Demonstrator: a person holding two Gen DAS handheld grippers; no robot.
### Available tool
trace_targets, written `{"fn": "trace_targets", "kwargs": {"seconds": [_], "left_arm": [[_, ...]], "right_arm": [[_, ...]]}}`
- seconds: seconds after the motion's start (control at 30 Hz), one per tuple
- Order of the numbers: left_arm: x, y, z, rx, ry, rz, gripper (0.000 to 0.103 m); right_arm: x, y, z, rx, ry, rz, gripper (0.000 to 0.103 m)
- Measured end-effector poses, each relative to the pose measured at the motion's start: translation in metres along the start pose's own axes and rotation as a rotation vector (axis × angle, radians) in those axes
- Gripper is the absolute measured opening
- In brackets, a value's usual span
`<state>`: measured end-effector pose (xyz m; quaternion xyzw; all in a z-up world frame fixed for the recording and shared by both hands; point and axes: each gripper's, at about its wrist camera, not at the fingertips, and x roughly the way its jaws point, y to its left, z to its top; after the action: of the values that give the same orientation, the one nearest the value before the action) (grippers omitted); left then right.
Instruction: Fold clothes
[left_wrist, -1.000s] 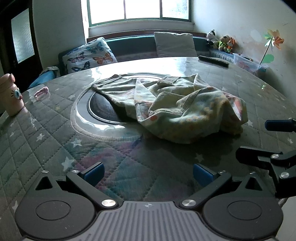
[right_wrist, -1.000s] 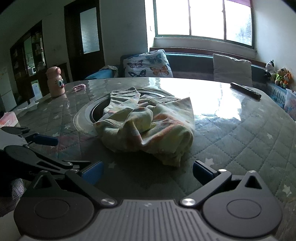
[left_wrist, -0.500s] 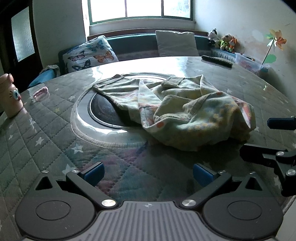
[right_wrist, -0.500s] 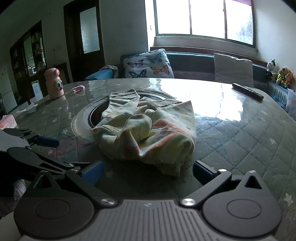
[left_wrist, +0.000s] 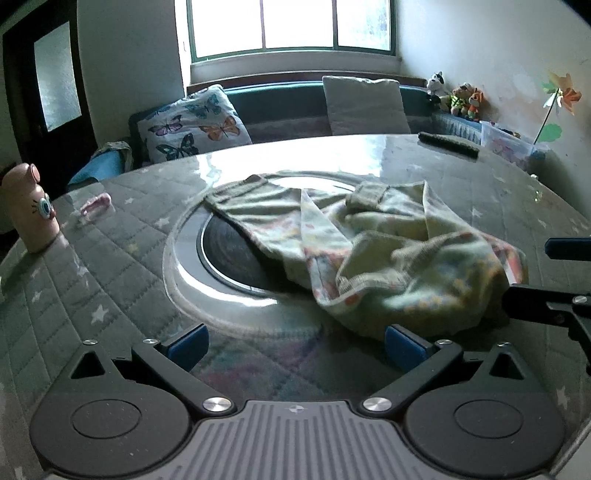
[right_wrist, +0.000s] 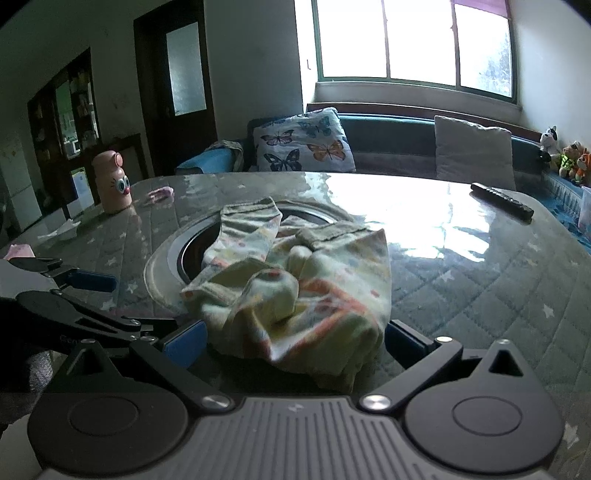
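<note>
A crumpled pale yellow garment with a coloured print (left_wrist: 388, 254) lies on the round quilted table (left_wrist: 110, 258), partly over a dark round inset. It also shows in the right wrist view (right_wrist: 306, 288). My left gripper (left_wrist: 295, 345) is open, its right fingertip close to the garment's near edge. My right gripper (right_wrist: 295, 341) is open, and the garment's near edge lies between its fingertips. The right gripper's fingers (left_wrist: 546, 302) show at the right of the left wrist view. The left gripper's fingers (right_wrist: 85, 280) show at the left of the right wrist view.
A pink bottle with cartoon eyes (left_wrist: 31, 210) stands at the table's left, with a small pink item (left_wrist: 96, 205) near it. A dark remote (left_wrist: 448, 144) lies at the far right. A bench with cushions (left_wrist: 192, 125) runs behind the table under the window.
Both grippers have moved forward toward the garment, which now looks larger and closer. The garment's near edge now lies between the right gripper's fingertips.
</note>
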<state>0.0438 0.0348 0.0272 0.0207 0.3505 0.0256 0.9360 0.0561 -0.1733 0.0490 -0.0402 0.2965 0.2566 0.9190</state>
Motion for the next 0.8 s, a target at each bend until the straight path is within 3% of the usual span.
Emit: {"fn": "trace_targets", "kwargs": {"seconds": [0.47,0.8], "left_arm": [[0.036,0.005,0.046,0.016,-0.032,0.007,0.102],[0.083,0.002,0.079,0.024,0.002,0.001,0.088]], "right_arm": [[0.030,-0.029,0.032,0.004,0.001,-0.045,0.098],[0.072,-0.070,0.056,0.096,0.033,-0.056,0.087]]}}
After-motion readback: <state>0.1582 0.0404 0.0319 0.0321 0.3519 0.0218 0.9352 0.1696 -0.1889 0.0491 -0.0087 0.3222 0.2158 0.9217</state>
